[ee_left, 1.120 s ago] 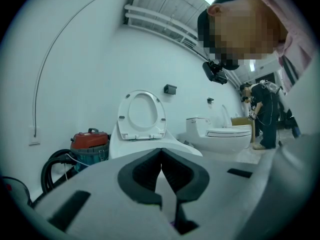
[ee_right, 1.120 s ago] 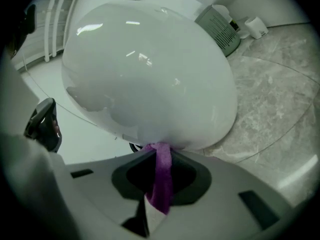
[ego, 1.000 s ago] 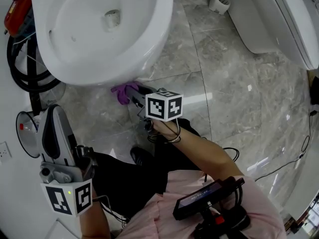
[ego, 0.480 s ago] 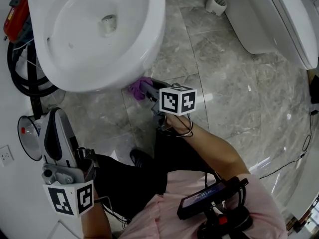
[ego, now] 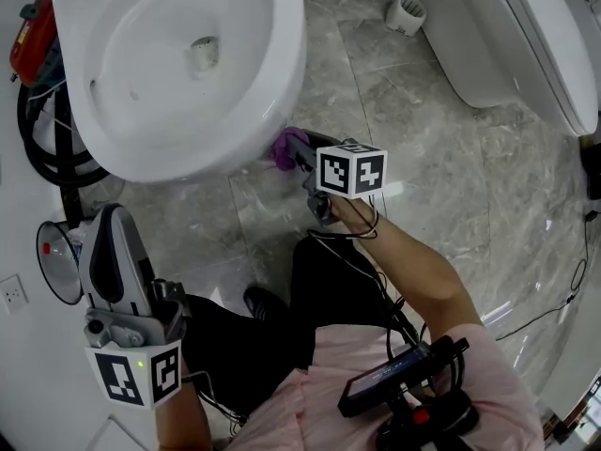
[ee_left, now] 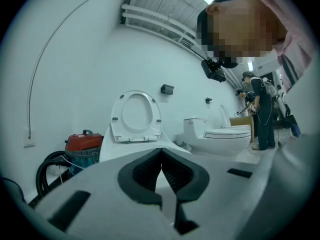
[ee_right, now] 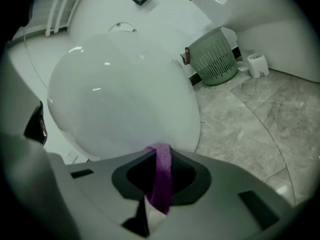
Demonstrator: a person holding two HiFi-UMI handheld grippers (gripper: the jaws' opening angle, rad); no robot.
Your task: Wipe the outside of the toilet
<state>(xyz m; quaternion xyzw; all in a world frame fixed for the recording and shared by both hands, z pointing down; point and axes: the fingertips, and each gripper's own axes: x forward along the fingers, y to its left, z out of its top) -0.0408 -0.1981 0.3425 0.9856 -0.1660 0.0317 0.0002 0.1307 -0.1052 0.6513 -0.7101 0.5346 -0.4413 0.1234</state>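
A white toilet [ego: 178, 64] with its lid up fills the upper left of the head view. My right gripper [ego: 293, 150] is shut on a purple cloth [ego: 285, 145] and presses it against the outside of the bowl's front right flank, under the rim. In the right gripper view the purple cloth [ee_right: 161, 176] runs between the jaws up to the bulging white bowl [ee_right: 125, 104]. My left gripper [ego: 111, 252] hangs low at the left, away from the bowl, shut with nothing in it; its view shows the toilet [ee_left: 135, 119] from a distance.
A red vacuum cleaner [ego: 30, 22] with black hose [ego: 42, 139] stands left of the toilet. A second white toilet [ego: 526, 36] is at the upper right. A green bin [ee_right: 214, 58] and a small white cup [ego: 409, 9] sit on the marble floor [ego: 451, 177].
My right gripper has slid the purple cloth to the right and upward along the bowl's outer front, from under the front edge toward its right flank. The left gripper has barely moved.
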